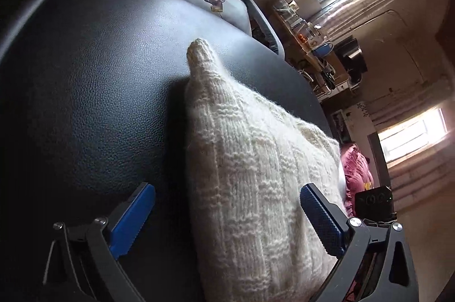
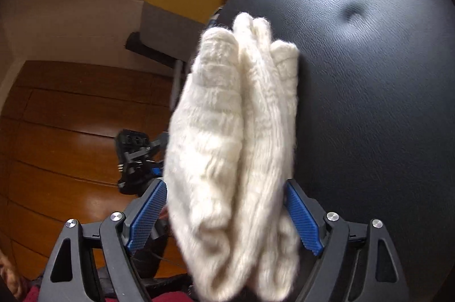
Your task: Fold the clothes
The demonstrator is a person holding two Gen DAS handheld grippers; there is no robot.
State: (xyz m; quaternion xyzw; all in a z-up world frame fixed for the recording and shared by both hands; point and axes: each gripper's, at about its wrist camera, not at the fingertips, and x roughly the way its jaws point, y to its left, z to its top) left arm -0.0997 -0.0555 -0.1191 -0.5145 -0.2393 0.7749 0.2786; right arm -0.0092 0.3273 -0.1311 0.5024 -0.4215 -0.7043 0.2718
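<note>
Cream knit bundled in layers on the black padded surface

Left tool [image 1: 227,219] stands wide, its blue pads either side of the knit garment [image 1: 256,174], whose corner points to 12 o'clock. Right tool [image 2: 226,216] closes around the garment's stacked folds [image 2: 236,131], which bulge between the pads. The surface [image 2: 369,103] is slick; my guess is a loose pinch lets the fuzzy layers slide apart toward the floor at 9 o'clock.
</note>
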